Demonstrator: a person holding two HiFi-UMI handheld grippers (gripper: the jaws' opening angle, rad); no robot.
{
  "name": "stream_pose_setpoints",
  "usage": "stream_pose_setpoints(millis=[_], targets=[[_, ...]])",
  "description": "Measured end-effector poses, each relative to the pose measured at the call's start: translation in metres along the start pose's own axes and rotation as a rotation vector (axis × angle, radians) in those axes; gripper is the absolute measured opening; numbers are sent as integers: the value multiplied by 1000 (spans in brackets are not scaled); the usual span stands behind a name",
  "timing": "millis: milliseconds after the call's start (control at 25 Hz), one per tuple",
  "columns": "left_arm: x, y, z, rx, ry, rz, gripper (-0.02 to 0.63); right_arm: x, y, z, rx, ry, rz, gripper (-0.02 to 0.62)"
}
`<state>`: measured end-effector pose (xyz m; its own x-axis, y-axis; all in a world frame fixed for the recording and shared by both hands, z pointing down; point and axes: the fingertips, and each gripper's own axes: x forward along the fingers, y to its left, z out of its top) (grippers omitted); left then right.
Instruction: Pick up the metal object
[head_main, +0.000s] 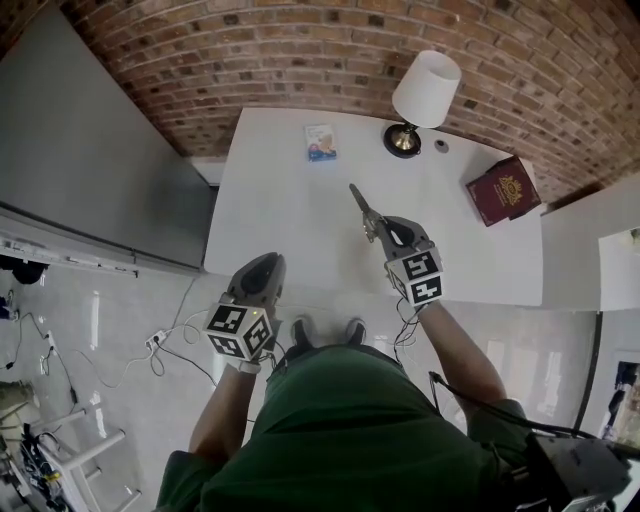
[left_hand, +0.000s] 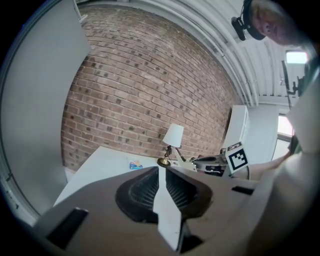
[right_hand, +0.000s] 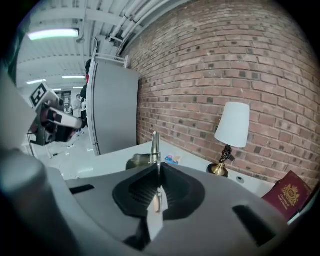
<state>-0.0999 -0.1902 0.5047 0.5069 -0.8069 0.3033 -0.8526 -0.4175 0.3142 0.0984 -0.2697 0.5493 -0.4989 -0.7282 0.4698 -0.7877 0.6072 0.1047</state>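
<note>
A brick wall (head_main: 300, 50) curved behind the white bench (head_main: 290, 210), with a tall grey cabinet (head_main: 90, 150) standing to the left of it. I worked both tools from the near edge.

My left tool (head_main: 262, 270) hung short of the bench, above the pale floor and off to the left of the work. In the left gripper view its jaws (left_hand: 161, 172) were pressed together on themselves.

My right tool (head_main: 385, 232) reached over the near half of the bench, its jaws pinched tight on the metal object (head_main: 362, 208). The narrow blade jutted past the tips toward the far side. In the right gripper view the metal object (right_hand: 155, 145) rose straight out of the clamped right tool (right_hand: 158, 170). I could not tell whether it hung clear of the surface.

At the far edge stood a white-shaded lamp (head_main: 425, 90) on a brass foot. A dark red book (head_main: 503, 190) lay at the right corner. A small blue card (head_main: 320, 142) lay left of the lamp, and a small round disc (head_main: 441, 145) sat just to the right of its foot.
</note>
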Motion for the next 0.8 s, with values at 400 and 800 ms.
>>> stream_pose_setpoints(millis=[400, 800], targets=[[0, -6, 5, 6, -12, -21, 38, -46, -8, 60, 198, -207, -14, 6], [-2, -3, 16, 3, -36, -18, 38, -81, 2, 115, 240, -381, 27, 6]])
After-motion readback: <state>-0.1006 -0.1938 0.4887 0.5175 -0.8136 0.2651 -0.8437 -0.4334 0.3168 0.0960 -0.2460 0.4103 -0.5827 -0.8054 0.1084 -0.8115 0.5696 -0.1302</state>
